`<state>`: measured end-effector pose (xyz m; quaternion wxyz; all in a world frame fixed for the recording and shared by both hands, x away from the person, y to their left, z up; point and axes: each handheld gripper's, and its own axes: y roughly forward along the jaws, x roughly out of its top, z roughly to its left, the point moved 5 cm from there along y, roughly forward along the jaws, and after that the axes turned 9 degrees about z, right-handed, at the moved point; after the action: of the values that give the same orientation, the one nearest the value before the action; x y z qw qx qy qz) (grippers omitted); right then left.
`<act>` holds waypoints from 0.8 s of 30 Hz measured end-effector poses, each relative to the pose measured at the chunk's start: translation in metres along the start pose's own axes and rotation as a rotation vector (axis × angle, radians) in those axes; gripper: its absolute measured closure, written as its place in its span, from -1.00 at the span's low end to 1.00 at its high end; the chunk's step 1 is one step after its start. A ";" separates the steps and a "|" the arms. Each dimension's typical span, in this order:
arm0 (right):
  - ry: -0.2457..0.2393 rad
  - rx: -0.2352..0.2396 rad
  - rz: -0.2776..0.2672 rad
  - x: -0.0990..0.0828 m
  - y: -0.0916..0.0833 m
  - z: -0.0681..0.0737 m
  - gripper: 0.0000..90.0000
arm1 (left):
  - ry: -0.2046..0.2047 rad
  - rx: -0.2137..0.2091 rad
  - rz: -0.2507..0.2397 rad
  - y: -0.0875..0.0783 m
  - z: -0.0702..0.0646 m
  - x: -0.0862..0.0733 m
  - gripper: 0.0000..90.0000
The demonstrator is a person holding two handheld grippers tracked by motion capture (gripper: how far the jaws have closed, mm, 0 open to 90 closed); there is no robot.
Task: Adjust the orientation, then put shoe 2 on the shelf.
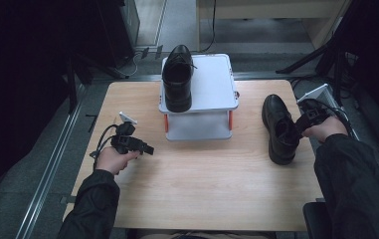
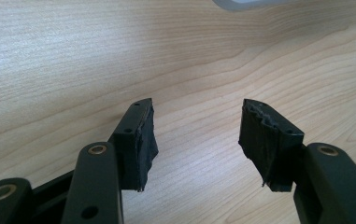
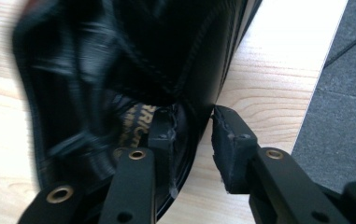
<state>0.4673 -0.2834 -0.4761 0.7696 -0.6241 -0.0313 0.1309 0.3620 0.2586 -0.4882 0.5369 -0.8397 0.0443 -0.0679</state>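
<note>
Right gripper (image 1: 296, 130) straddles the side wall of the black leather lace-up shoe (image 1: 278, 128) by the light wooden table's (image 1: 202, 189) right edge, one jaw inside the opening, one outside, pads not quite pressing as far as I can tell. That collar looks like the right hold: supple, glossy, likely slippery, some weight in the sole. Left gripper (image 1: 149, 149) hovers open over bare wood. Shoe's interior is dark and blurred.

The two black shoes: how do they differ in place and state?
The far shoe stands on the white stand, untouched; the near shoe lies on the table. The right gripper has one jaw inside the near shoe, one outside its wall. Both are black leather.
</note>
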 end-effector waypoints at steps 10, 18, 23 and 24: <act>0.050 0.016 -0.020 0.003 0.016 -0.003 0.69 | 0.004 0.002 0.009 0.001 0.001 0.000 0.00; 0.120 0.054 -0.015 0.005 0.015 -0.005 0.77 | -0.001 0.000 0.000 0.001 0.002 0.001 0.01; 0.161 0.050 -0.006 0.005 0.014 -0.004 0.80 | 0.000 0.000 0.000 0.000 0.002 0.002 0.00; 0.166 0.047 -0.006 0.005 0.014 -0.003 0.81 | 0.003 0.002 0.001 0.001 0.002 0.002 0.00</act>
<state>0.4710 -0.2826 -0.4911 0.7845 -0.6144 0.0340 0.0771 0.3641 0.2599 -0.4899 0.5380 -0.8389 0.0453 -0.0688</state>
